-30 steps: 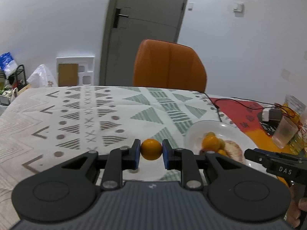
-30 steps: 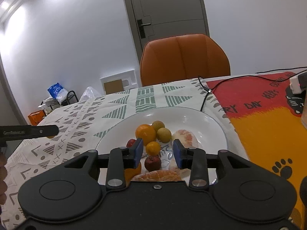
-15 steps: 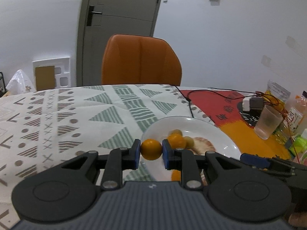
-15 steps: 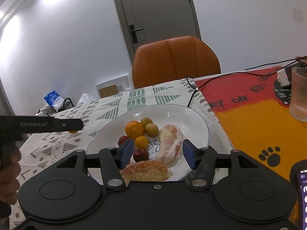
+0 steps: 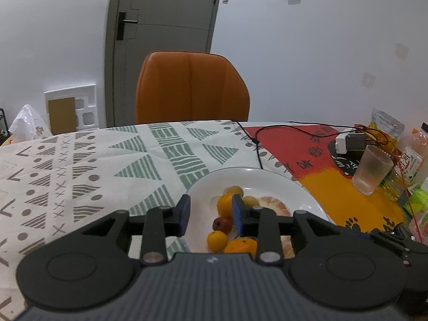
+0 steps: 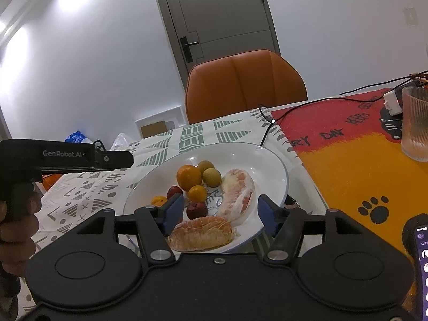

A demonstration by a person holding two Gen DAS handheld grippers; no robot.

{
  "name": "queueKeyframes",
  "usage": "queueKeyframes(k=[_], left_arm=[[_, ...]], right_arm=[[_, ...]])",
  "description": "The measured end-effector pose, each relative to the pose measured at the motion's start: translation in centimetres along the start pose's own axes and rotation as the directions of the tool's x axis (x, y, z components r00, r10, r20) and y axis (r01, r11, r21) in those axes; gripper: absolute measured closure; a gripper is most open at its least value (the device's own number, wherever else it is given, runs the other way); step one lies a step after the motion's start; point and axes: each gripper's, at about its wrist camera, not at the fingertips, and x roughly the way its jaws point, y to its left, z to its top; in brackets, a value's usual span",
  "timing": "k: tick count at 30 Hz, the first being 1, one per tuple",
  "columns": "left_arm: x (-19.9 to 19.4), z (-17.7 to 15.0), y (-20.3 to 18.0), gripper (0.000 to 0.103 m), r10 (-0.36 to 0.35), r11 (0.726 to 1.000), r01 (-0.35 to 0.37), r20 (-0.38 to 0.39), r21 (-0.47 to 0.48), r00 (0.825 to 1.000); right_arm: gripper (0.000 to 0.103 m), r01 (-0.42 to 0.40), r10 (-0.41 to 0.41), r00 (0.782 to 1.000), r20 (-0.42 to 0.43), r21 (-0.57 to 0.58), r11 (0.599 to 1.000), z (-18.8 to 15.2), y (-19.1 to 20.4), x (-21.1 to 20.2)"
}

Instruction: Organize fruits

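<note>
Two grippers, one white plate (image 6: 278, 165) of gathered fruit on the patterned cloth. Left gripper (image 5: 211, 215): jaws opening, nothing between the pads, poised above the plate's near-left side, apparently to drop fruit there. Small orange (image 5: 217, 240) lies just below, beside a larger orange (image 5: 242, 244). Right gripper (image 6: 220, 214): jaws opening wide, empty, straddling the near rim over a peeled pomelo segment (image 6: 202, 234). Partly hidden: one orange piece (image 6: 158, 200) behind the right gripper's left pad; the plate's near edge.
</note>
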Motion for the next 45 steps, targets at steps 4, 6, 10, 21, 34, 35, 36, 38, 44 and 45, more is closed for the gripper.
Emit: queueKeyframes(k=[4,6,10,21,34,35,36,38,44,45], left_arm=[[-1.1,-0.2,0.8,0.049,0.027,1.000,-0.026,0.008,-0.012,1.000],[-1.7,-0.3,1.4,0.045,0.045,0.999,-0.045,0.014,-0.030,0.999],[-2.9,-0.7,2.6,0.042,0.077,0.995,-0.076,0.008,-0.057,0.997],[-7.0,-1.2,4.6,0.016,0.136,0.989,-0.134,0.039,-0.069,0.990],[-12.0,-1.6,7.0,0.005,0.278,0.959,-0.274,0.055,-0.071,0.959],[-12.3,-1.6,7.2,0.005,0.279,0.959,-0.275,0.051,-0.074,0.959],[-12.7,-1.8,7.4,0.005,0.282,0.958,-0.278,0.047,-0.075,0.958],[-13.4,-2.0,7.7,0.004,0.298,0.953,-0.294,0.042,-0.073,0.954],[-15.2,-2.8,8.6,0.002,0.321,0.945,-0.317,0.036,-0.081,0.946],[-15.5,-2.9,8.7,0.002,0.328,0.942,-0.324,0.040,-0.083,0.944]], right_arm=[[0.034,-0.007,0.007,1.000,0.003,0.000,1.000,-0.1,0.3,-0.4],[0.033,-0.011,0.011,1.000,0.004,-0.003,1.000,-0.1,0.6,-0.6],[0.031,-0.016,0.016,1.000,0.012,-0.012,1.000,-0.1,1.2,-1.1],[0.015,-0.020,0.021,0.999,0.031,-0.040,0.999,0.2,3.7,-2.3],[0.000,-0.059,0.063,0.998,0.028,-0.116,0.991,1.4,8.3,-4.3],[0.000,-0.061,0.065,0.998,0.025,-0.120,0.991,1.5,8.5,-4.3],[0.000,-0.063,0.067,0.998,0.023,-0.122,0.990,1.5,8.8,-4.4],[0.000,-0.069,0.071,0.997,0.018,-0.125,0.990,1.5,9.3,-4.7],[0.000,-0.081,0.084,0.996,0.018,-0.134,0.988,1.5,10.4,-5.8],[0.000,-0.088,0.091,0.996,0.015,-0.131,0.987,1.5,10.5,-5.9]])
